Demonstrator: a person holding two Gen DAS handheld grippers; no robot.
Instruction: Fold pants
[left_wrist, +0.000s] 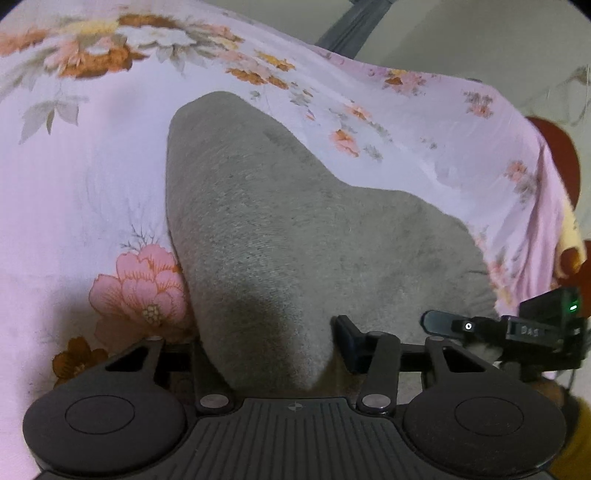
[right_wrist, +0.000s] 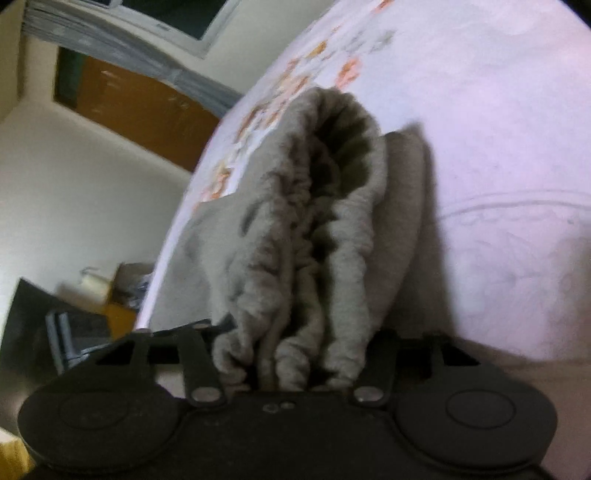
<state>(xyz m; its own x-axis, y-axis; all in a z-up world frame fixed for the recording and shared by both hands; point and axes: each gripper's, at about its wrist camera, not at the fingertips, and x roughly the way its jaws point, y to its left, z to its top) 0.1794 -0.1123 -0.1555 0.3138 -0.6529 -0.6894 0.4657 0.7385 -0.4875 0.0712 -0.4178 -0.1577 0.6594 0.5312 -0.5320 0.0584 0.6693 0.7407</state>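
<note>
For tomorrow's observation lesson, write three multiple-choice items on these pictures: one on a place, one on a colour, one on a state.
1. Where do the pants lie?
A. on a flowered sheet
B. on a wooden floor
C. in a basket

2. What colour are the pants?
A. blue
B. grey
C. red

3. What is the right hand-held gripper doing?
A. hanging open in the air
B. clamping the gathered waistband
C. gripping the sheet

Answers:
1 A, the pink flowered sheet surrounds the cloth.
2 B, the fabric is plain grey in both views.
3 B, the bunched elastic waistband runs down between its fingers.
</note>
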